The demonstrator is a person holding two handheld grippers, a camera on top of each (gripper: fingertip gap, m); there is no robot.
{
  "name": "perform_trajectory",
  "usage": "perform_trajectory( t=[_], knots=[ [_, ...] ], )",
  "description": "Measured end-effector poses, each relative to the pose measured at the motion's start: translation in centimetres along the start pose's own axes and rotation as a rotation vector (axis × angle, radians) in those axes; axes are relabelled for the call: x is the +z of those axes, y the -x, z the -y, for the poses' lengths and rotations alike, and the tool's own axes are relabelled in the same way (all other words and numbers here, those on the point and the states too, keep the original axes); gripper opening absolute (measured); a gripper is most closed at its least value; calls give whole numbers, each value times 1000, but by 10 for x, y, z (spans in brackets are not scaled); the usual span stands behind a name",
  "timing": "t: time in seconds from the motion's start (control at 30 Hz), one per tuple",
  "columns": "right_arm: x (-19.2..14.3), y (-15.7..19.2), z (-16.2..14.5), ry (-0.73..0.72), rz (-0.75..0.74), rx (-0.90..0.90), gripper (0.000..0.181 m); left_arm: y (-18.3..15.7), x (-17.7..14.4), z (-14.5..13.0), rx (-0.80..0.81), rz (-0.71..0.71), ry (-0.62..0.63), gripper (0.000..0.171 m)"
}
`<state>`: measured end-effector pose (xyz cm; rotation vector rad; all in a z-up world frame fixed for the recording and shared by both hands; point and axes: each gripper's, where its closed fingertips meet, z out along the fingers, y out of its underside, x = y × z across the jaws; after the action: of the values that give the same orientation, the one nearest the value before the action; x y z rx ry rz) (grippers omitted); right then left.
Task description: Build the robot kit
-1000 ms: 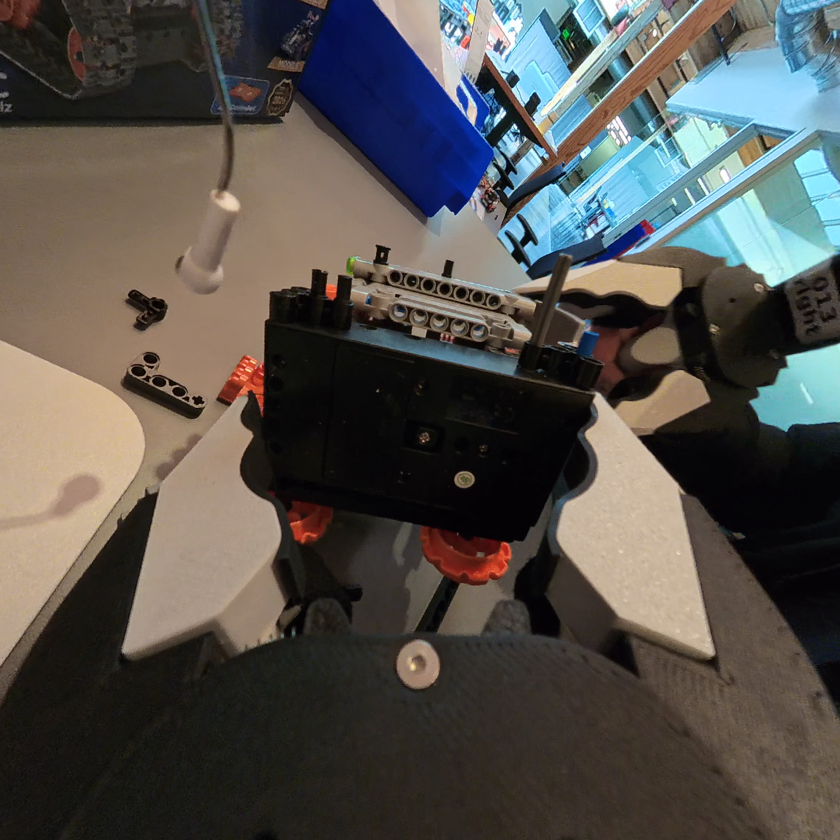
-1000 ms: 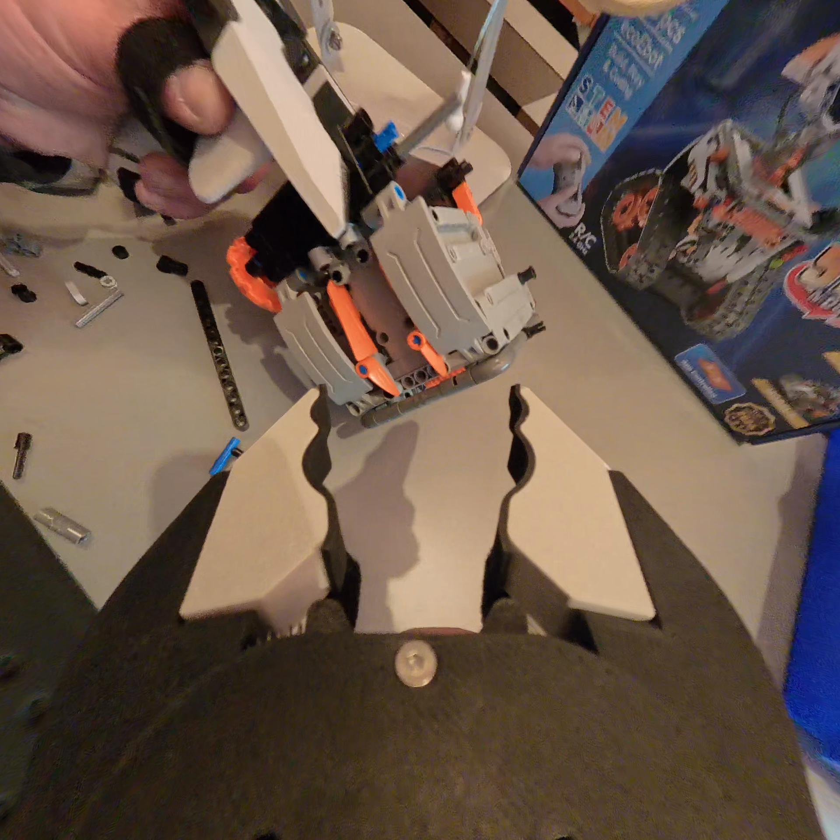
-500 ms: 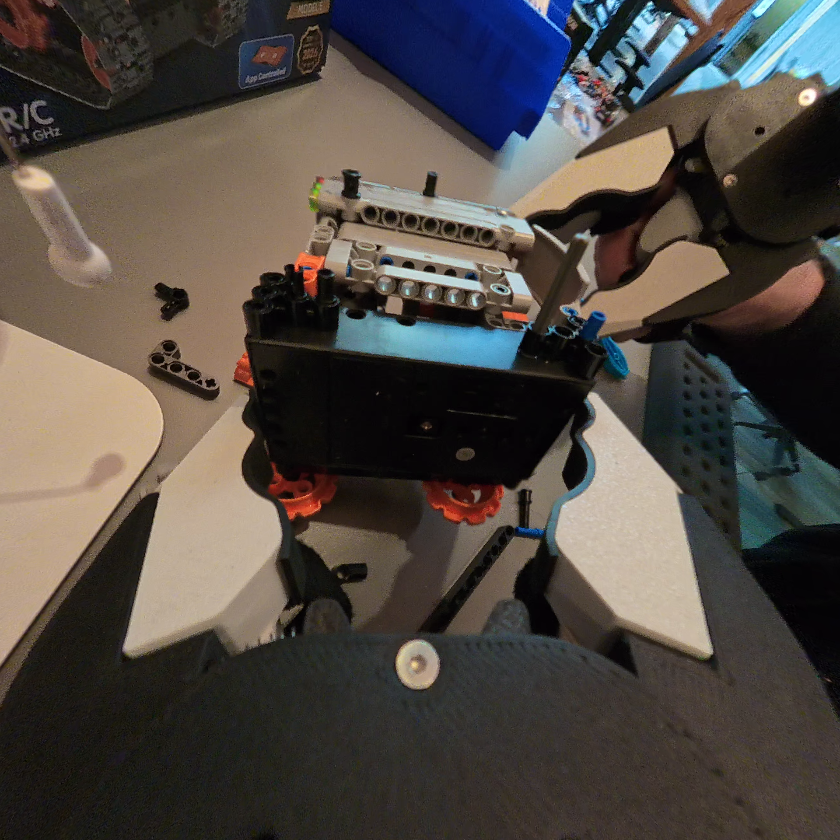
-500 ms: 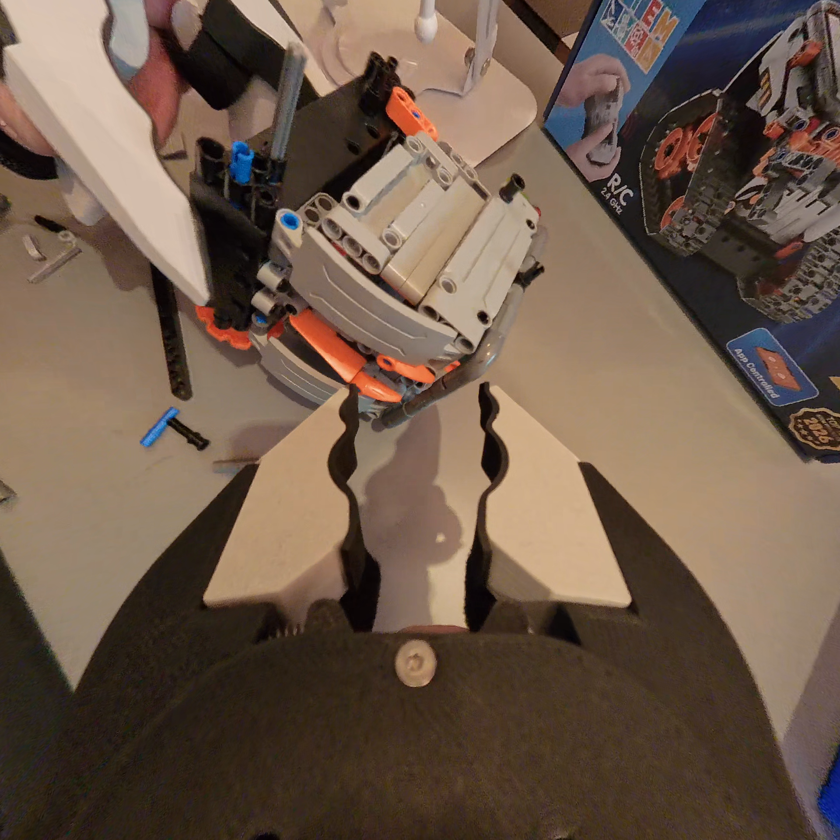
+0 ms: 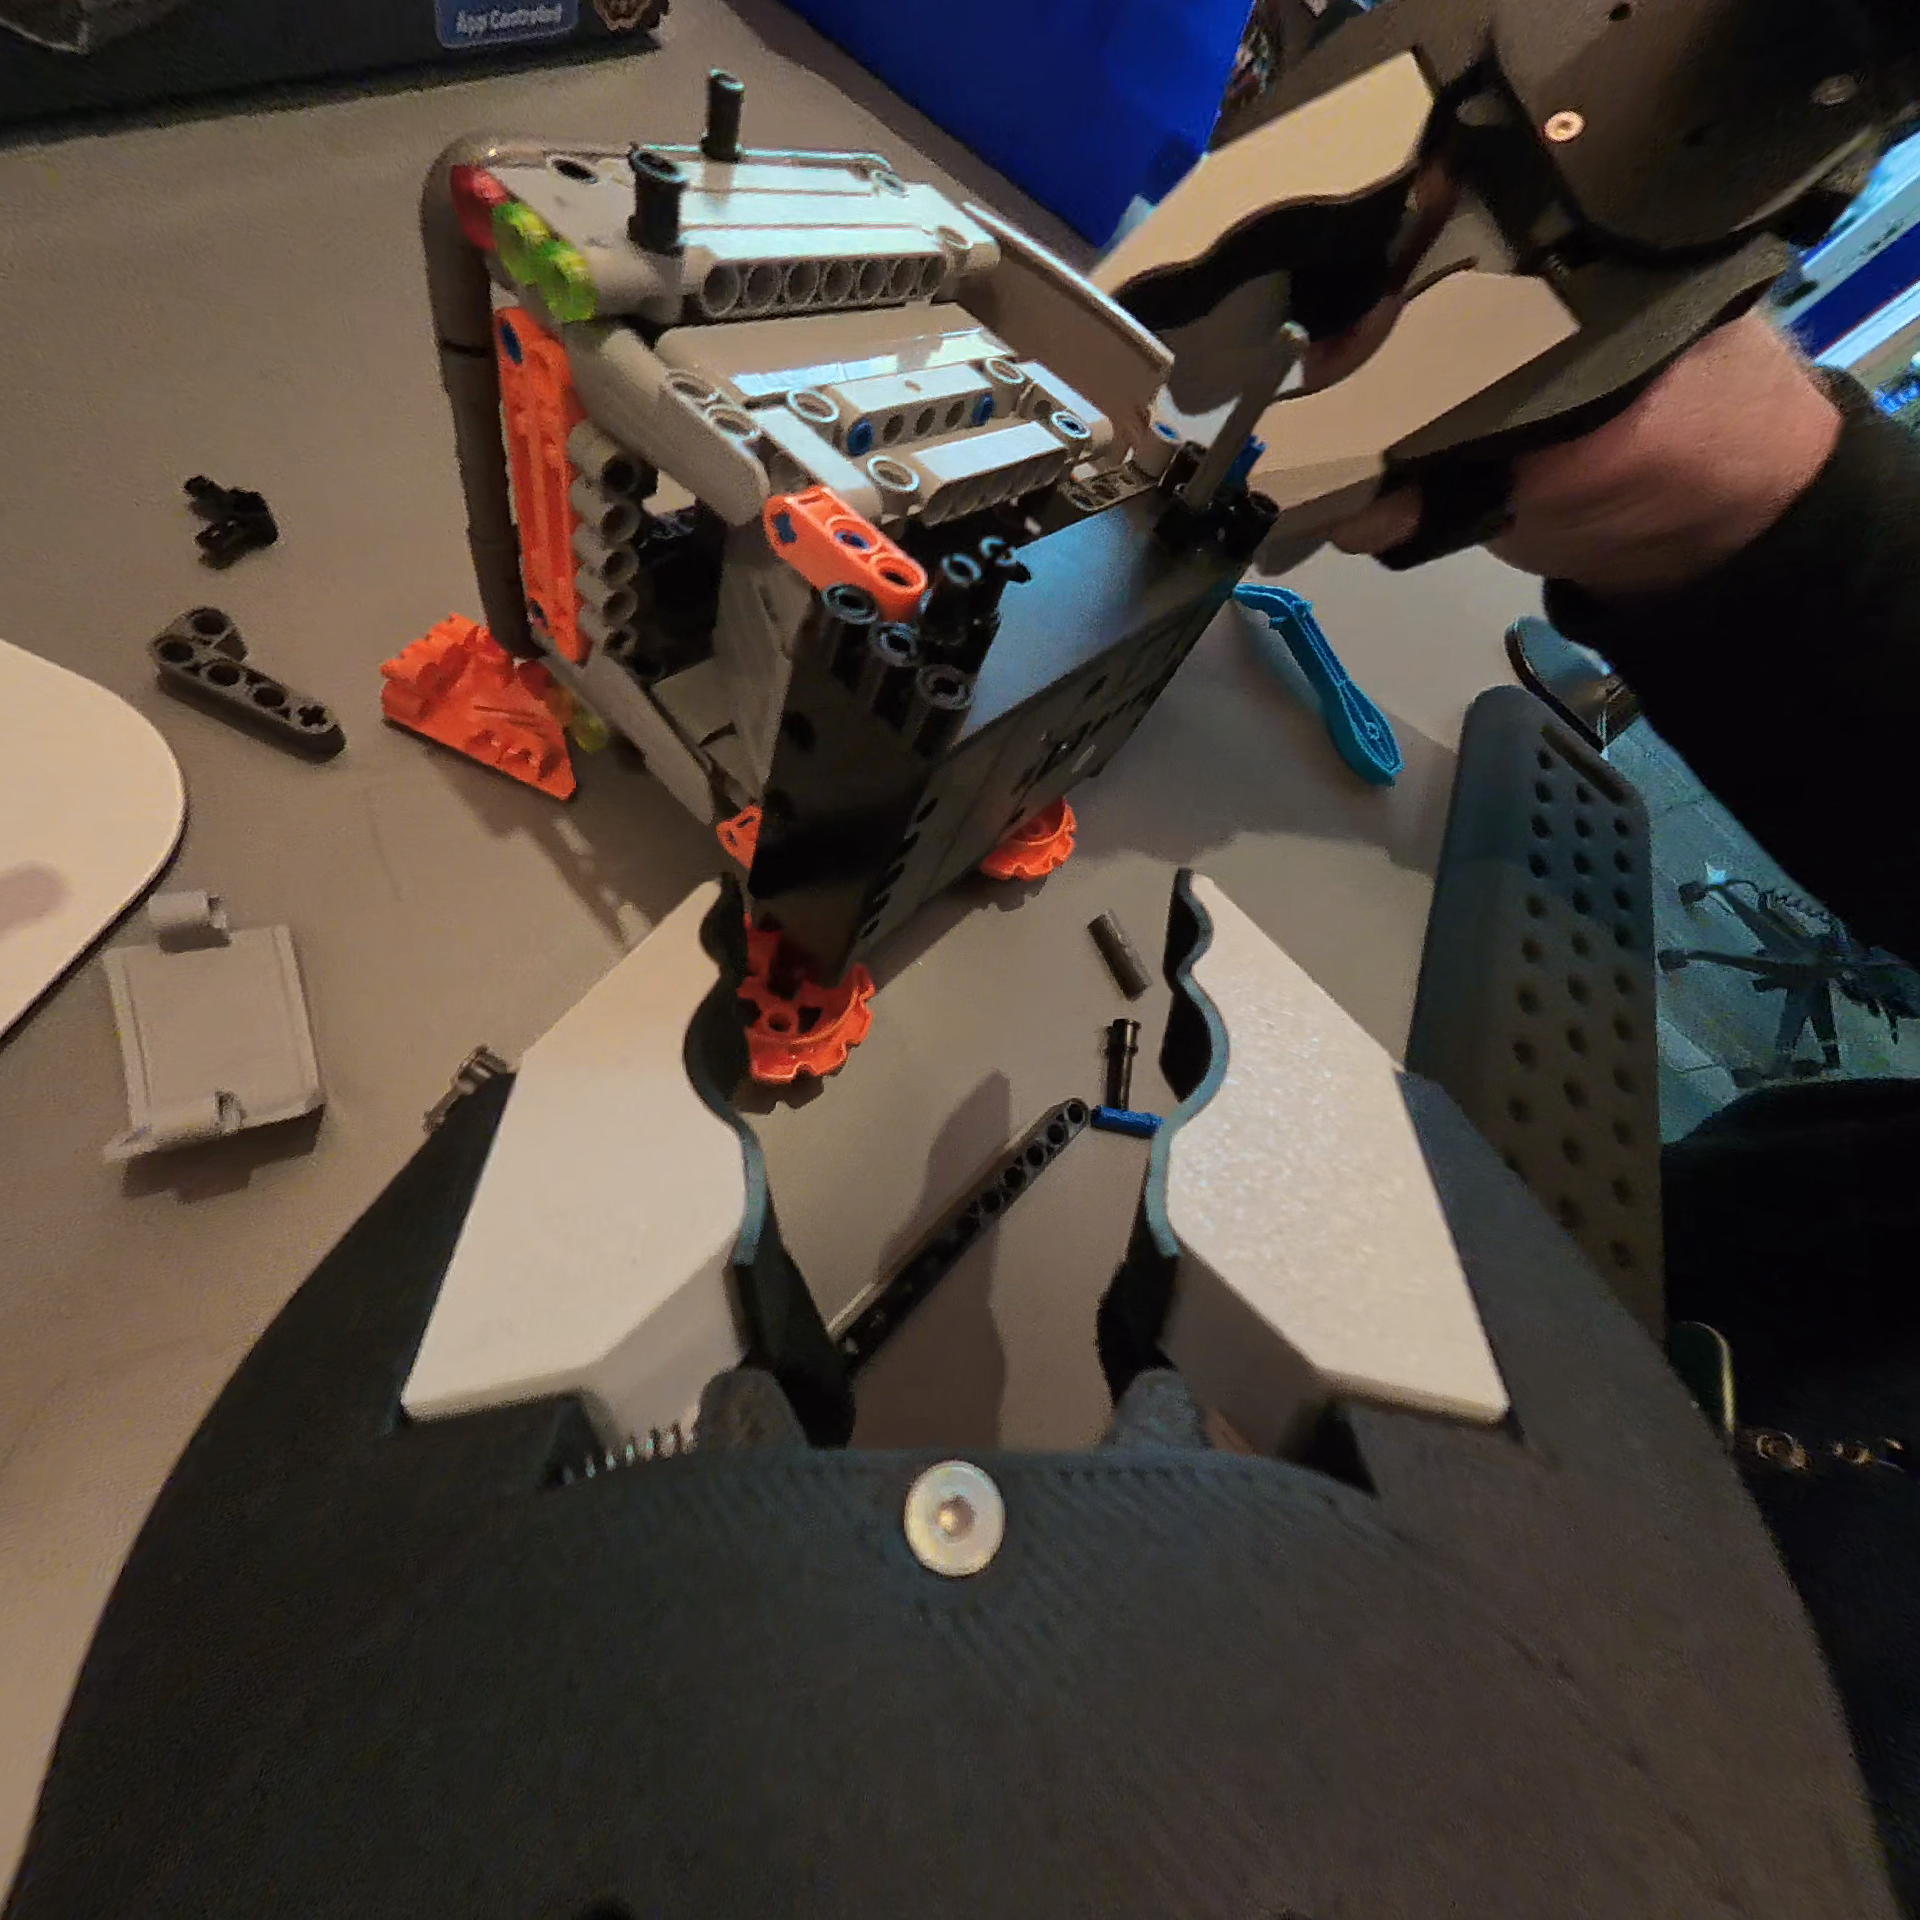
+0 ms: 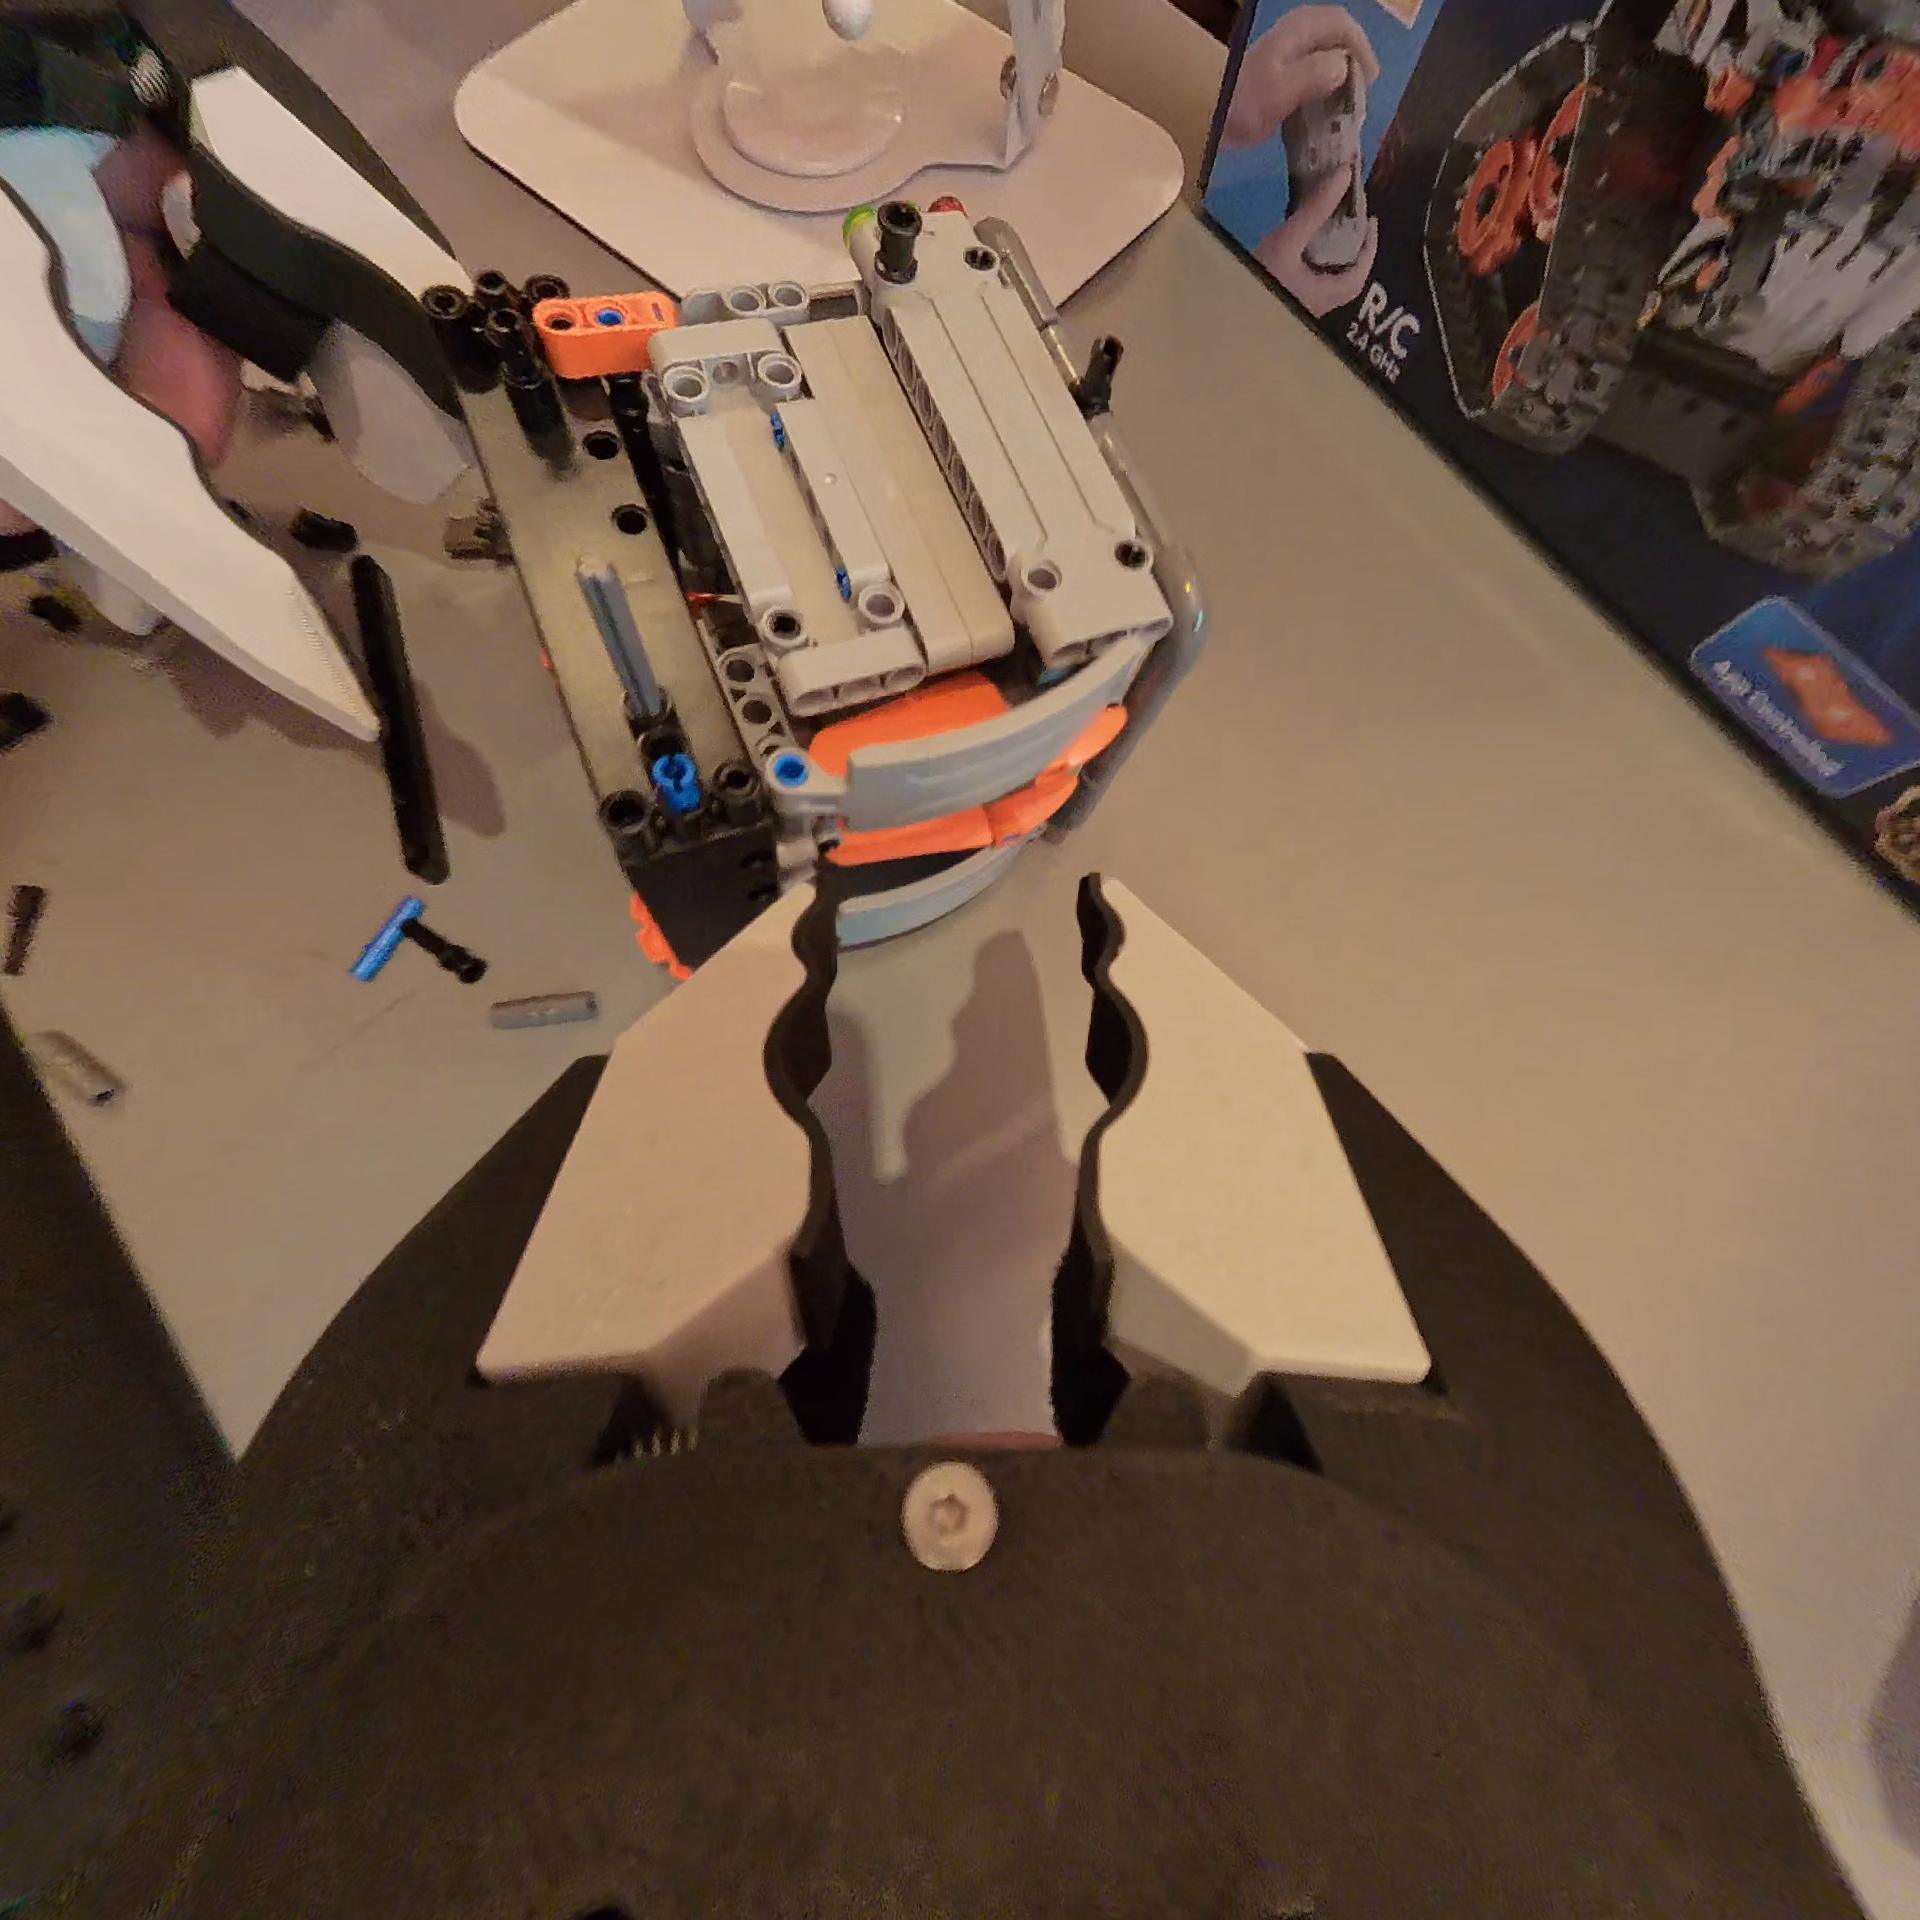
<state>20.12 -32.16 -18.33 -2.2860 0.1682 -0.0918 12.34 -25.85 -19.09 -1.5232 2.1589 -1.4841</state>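
A part-built brick model (image 5: 831,540) stands on the grey table (image 5: 260,312): a black block with grey beams, orange panels and orange gears. It also shows in the right wrist view (image 6: 831,520). My left gripper (image 5: 951,904) is open and empty, just in front of the model. Its left fingertip is beside an orange gear (image 5: 805,1023). My right gripper (image 6: 956,899) is open and empty, close over the model's curved grey and orange end. In the left wrist view it (image 5: 1351,343) hangs by the upright grey axle (image 5: 1236,416).
A printed toy box (image 6: 1662,364) and a blue bin (image 5: 1039,104) stand at the back. A white stand base (image 6: 810,135) lies behind the model. Loose parts lie around: a long black beam (image 5: 966,1216), a grey panel (image 5: 208,1039), an orange piece (image 5: 478,707), a teal tool (image 5: 1320,675). A black perforated chair back (image 5: 1538,987) is at the table edge.
My left gripper has let go of the black block and drawn back. The model now stands turned on the table. My right gripper's jaws have narrowed and it has come over the model.
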Motion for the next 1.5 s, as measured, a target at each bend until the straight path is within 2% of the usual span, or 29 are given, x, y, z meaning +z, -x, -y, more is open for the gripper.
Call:
perform_trajectory(
  t=[0.13, 0.23, 0.33, 0.43, 0.57, 0.67, 0.77, 1.03, 1.13, 1.27, 1.4, 1.5],
  knots=[
    [-15, 5, -7, -55, 18, 75, 48, -7, -3, -2, -8, -8, -24, 83],
    [-19, 23, -6, -129, 125, 146, 56, -7, 0, -3, -27, 4, -40, 82],
    [-12, 44, 3, -172, 198, 132, 56, -15, 5, -6, -31, 8, -27, 81],
    [-5, 43, 1, -160, 166, 65, 55, -19, 10, -6, -30, 27, -27, 85],
    [-5, 35, -1, -159, 176, 48, 42, -24, 13, -5, -37, 29, -33, 88],
    [-5, 33, -1, -149, 193, 22, 49, -27, 12, -5, -40, 21, -36, 87],
    [-13, 29, 2, -174, 190, 37, 55, -30, -3, 3, -61, 1, -106, 80],
    [-23, 24, -6, -201, 127, 68, 54, -11, -49, -10, -58, 91, -156, 65],
    [-22, 23, 2, -230, 100, 97, 54, -11, -39, -5, -34, 61, -144, 64],
    [-15, 23, 5, -225, 68, 119, 55, -13, -9, 4, 45, 23, -78, 69],
    [-7, 27, 7, -216, 70, 117, 47, -20, 9, 10, 61, -21, -54, 71],
    [-3, 22, 8, -209, 47, 102, 49, -26, 13, 10, 38, -67, -69, 73]
  ],
)
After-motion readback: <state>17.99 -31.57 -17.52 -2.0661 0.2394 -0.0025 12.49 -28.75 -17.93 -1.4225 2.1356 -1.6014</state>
